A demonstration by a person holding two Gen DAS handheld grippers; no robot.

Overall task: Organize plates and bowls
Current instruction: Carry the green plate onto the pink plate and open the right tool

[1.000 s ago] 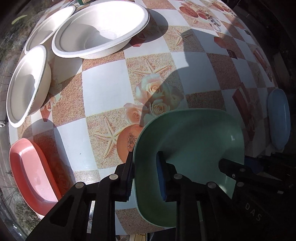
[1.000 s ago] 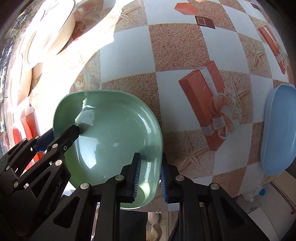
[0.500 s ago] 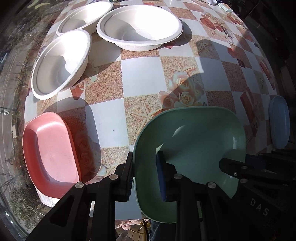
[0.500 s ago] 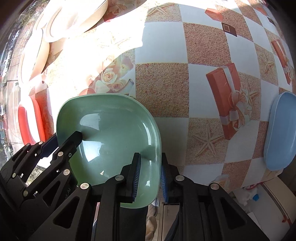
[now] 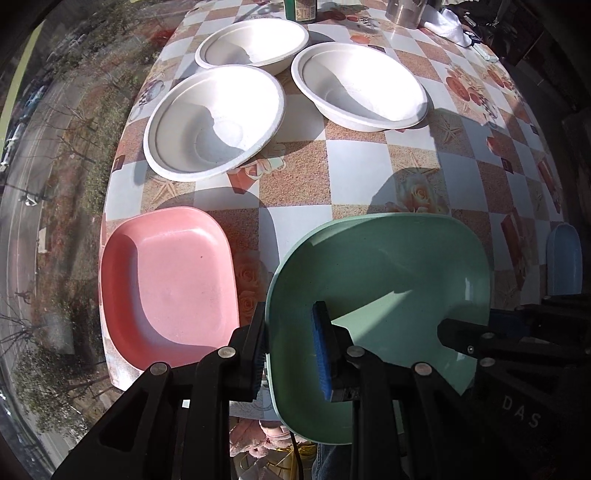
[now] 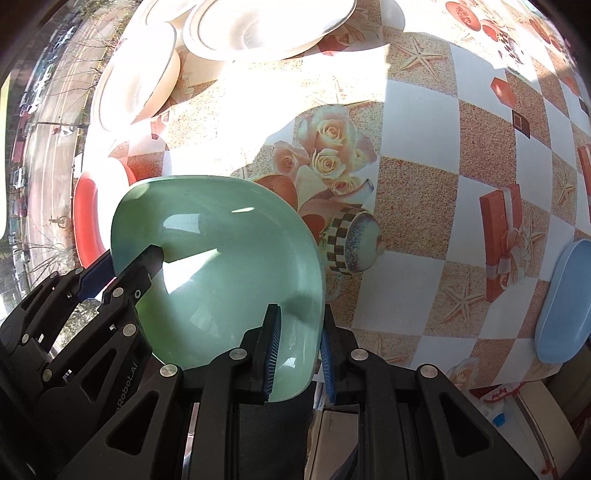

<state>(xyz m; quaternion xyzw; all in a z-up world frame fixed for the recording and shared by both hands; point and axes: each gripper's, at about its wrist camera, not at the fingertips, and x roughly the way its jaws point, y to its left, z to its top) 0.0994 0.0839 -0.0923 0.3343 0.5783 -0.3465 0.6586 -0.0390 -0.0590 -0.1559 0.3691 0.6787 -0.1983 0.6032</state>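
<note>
Both grippers hold one green plate [image 5: 384, 280] above the table's near edge. My left gripper [image 5: 291, 350] is shut on its left rim. My right gripper [image 6: 299, 350] is shut on the right rim of the same green plate [image 6: 221, 266]. A pink plate [image 5: 170, 291] lies on the table just left of the green one; it shows as a red sliver in the right wrist view [image 6: 86, 218]. Three white bowls [image 5: 218, 122] [image 5: 255, 42] [image 5: 358, 90] sit beyond it. A blue plate [image 6: 561, 306] lies at the far right edge.
The table [image 5: 354, 170] has a checked cloth with roses and starfish. A green can [image 5: 301, 9] and a metal cup [image 5: 404, 13] stand at the far end. Its left edge [image 5: 110, 177] drops off to a street far below.
Both grippers have lifted the green plate and drawn it back toward the near edge. The view has tilted up, bringing the pink plate and the three white bowls fully into sight.
</note>
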